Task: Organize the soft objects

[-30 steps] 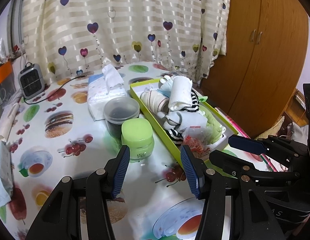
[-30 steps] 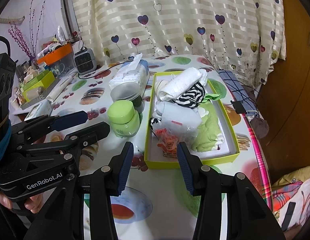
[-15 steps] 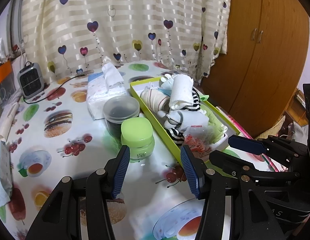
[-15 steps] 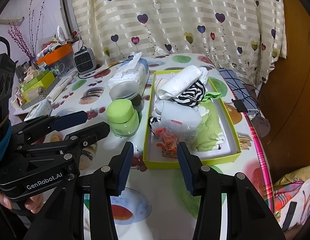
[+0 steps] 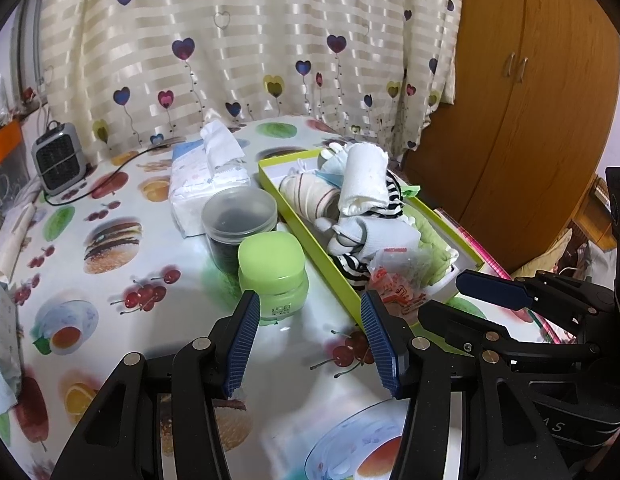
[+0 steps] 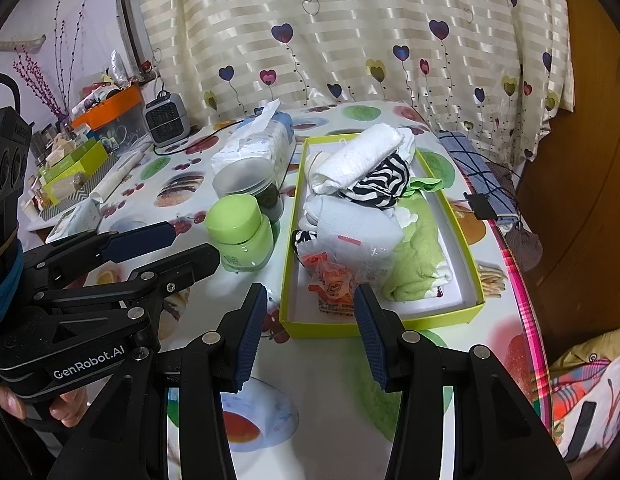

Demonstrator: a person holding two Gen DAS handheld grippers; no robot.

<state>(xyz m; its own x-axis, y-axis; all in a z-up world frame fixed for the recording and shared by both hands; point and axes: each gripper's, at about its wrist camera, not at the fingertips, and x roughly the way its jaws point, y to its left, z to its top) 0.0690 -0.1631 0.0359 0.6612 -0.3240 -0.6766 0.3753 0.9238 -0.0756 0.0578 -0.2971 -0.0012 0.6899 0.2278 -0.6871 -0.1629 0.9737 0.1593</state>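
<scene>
Both claws are hovering over the near end of the bench [image 6: 329,392], side by side and tilted downward. The left claw [image 5: 308,338] is gaping about halfway with nothing between its blue pads, just this side of the green-lidded jar [image 5: 272,270]. The right claw [image 6: 308,330] is likewise standing half open and empty, its pads framing the near wall of the yellow-green tray [image 6: 389,322]. Inside that tray the soft things are lying heaped: a rolled white towel [image 6: 359,158] is sitting on top at the far end, a black-and-white striped cloth [image 6: 383,186] is bunching under it, a green cloth [image 6: 419,256] is lying along the tray's right side, and an orange-printed plastic packet [image 6: 329,280] is resting at the near end. Left of the tray a clear tub [image 6: 246,178] is standing behind the jar, with a tissue pack [image 6: 256,146] beyond it.
</scene>
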